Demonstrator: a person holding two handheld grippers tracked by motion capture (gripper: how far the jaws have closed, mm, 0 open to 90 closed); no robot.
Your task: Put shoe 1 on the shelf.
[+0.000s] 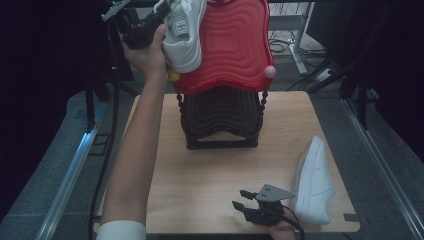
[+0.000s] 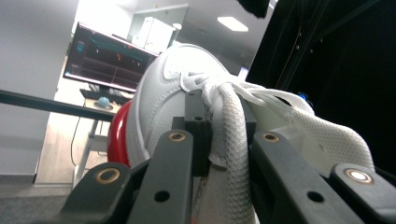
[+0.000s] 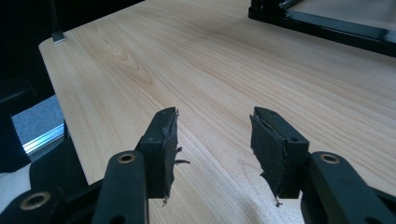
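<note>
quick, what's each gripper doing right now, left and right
left gripper: shut on the white sneaker, raised at the red rack shelf.
right gripper: open, holding nothing, low over the wooden table.

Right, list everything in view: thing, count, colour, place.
White lace-up sneaker: two; one gripped by its laces at the red shelf's left edge, one lying on the table's right side.
Wavy red plastic shelf top: one, upper tier of the rack.
Wavy black lower shelf: one, beneath the red tier.
Light wooden table: one, under the rack.
Computer monitor: one, dark screen, background of the left gripper view.
Left gripper: black, jaws clamped on the laces.
Right gripper: black, jaws open, low over the table.
</note>
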